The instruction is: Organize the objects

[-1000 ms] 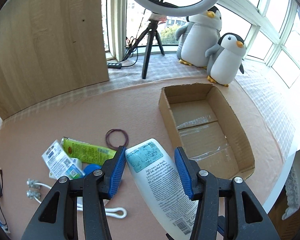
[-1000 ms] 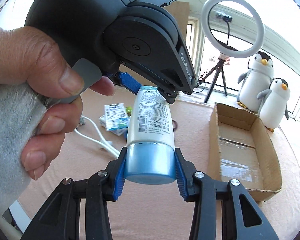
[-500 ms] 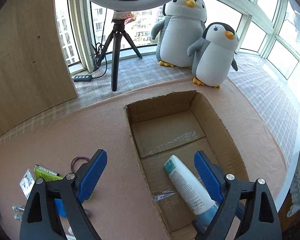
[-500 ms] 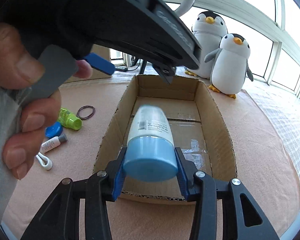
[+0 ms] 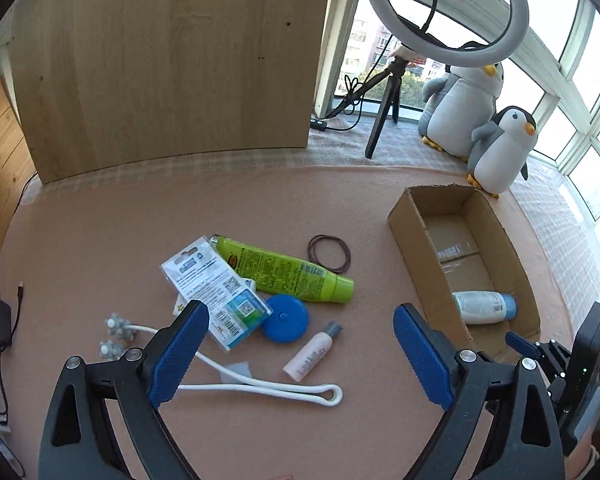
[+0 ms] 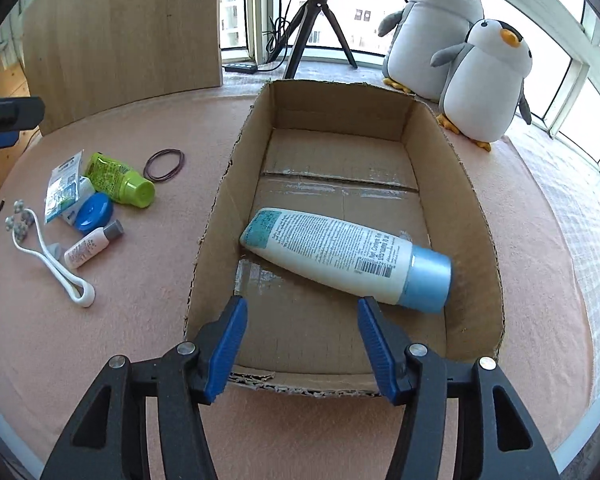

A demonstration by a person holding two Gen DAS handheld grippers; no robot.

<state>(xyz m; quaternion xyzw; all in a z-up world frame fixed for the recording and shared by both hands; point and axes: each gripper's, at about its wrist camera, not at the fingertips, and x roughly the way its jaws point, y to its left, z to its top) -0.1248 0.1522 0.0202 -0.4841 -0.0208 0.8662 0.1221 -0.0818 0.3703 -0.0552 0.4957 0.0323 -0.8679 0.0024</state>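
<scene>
**Lotion bottle lies in the box, both tools empty**

Your right tool (image 6: 302, 338) hangs over the near end of the cardboard box (image 6: 476, 200), its jaws just opening and free of the lotion bottle (image 6: 340, 254), which lies on its side on the box floor. Your left tool (image 5: 300, 354) has just spread wide, holding nothing, above the pink table (image 5: 140, 216) over the green tube (image 5: 284, 270), blue disc (image 5: 286, 317) and small pink bottle (image 5: 314, 352).

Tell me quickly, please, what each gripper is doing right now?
Left gripper: wide open, jaws just opened, holding nothing.
Right gripper: open, jaws just opened, nothing between them; the bottle lies free in the box.
</scene>
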